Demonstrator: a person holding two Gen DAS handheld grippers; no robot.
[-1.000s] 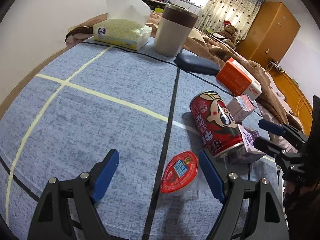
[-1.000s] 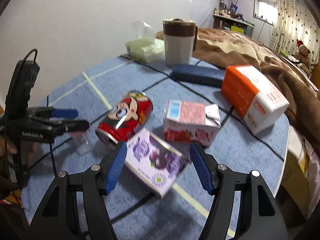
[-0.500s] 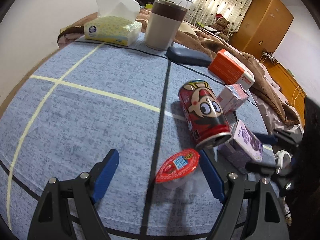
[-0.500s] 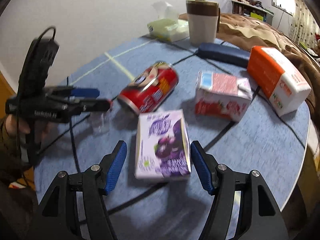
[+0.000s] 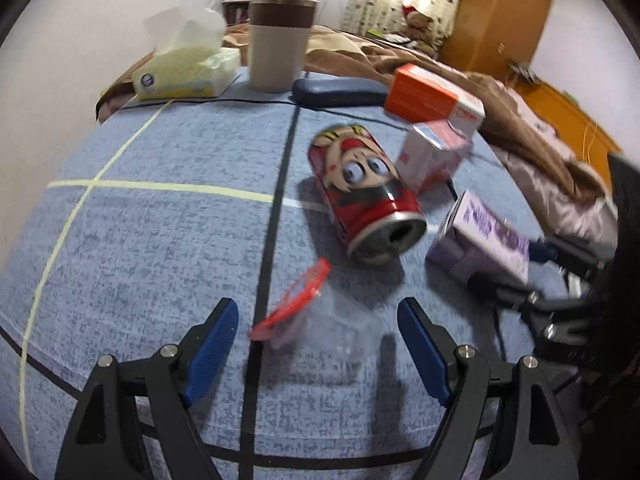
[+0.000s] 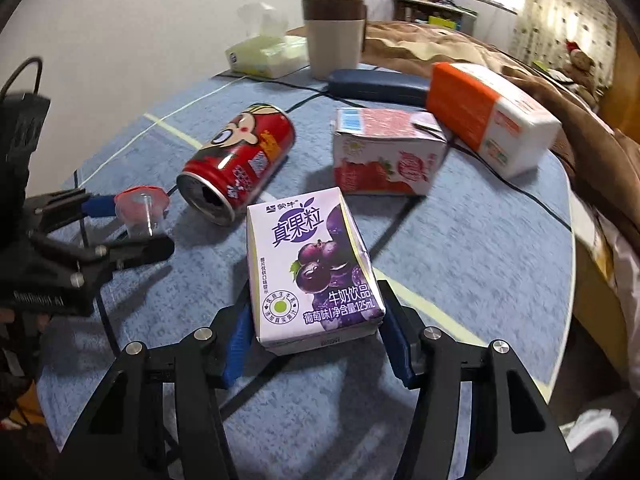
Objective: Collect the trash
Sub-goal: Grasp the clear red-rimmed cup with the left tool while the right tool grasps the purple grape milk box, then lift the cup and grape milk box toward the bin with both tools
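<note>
My right gripper [image 6: 316, 340] is shut on a purple grape milk carton [image 6: 310, 268], its near end between the blue pads; the carton also shows in the left wrist view [image 5: 484, 236]. My left gripper [image 5: 320, 344] is open around a clear jelly cup with a red lid [image 5: 308, 316], which lies between its fingers; the cup also shows in the right wrist view [image 6: 140, 212]. A red cartoon can [image 5: 364, 188] lies on its side just beyond. A strawberry milk carton [image 6: 386, 156] lies behind it.
A beige and brown bin [image 5: 280, 40] stands at the table's far edge beside a tissue box [image 5: 188, 68]. A dark blue case [image 5: 340, 92] and an orange and white box [image 6: 488, 112] lie near it. A bed with a brown blanket [image 6: 460, 48] is behind.
My right gripper has moved onto the purple carton and closed on it. My left gripper has moved forward, so the jelly cup now lies between its fingers, tipped on edge.
</note>
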